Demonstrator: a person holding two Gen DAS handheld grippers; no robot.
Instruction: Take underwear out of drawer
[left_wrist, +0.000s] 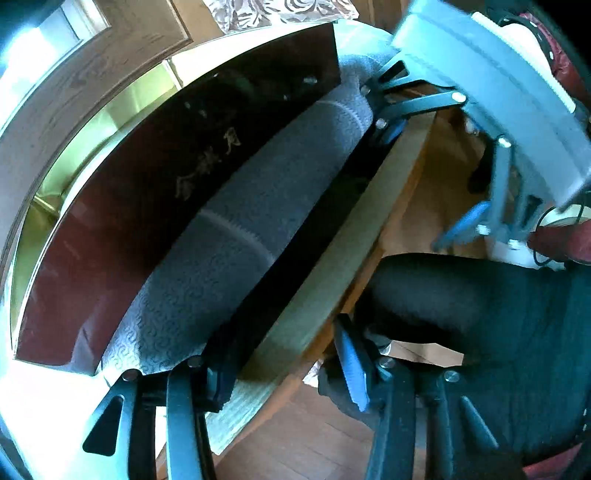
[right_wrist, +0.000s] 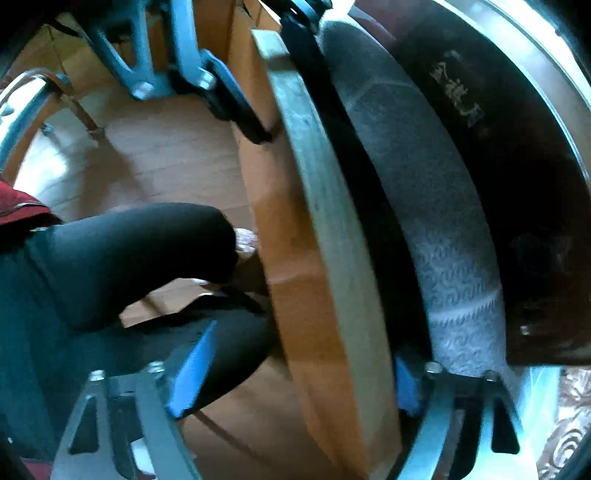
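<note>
A grey patterned piece of underwear (left_wrist: 251, 229) (right_wrist: 424, 177) lies folded in the pulled-out drawer, just behind the wooden drawer front (left_wrist: 332, 258) (right_wrist: 325, 221). My left gripper (left_wrist: 286, 380) (right_wrist: 273, 70) is open and straddles the drawer front at one end: one finger inside beside the underwear, the other outside. My right gripper (right_wrist: 301, 376) (left_wrist: 424, 175) is open and straddles the front at the other end in the same way. Neither holds the fabric.
A dark red box (left_wrist: 147, 184) (right_wrist: 517, 184) with gold lettering fills the drawer behind the underwear. A person's leg in black trousers (left_wrist: 480, 314) (right_wrist: 129, 258) stands close against the drawer front, on a wooden floor (right_wrist: 147, 155). Patterned cloth (left_wrist: 277, 11) lies beyond the drawer.
</note>
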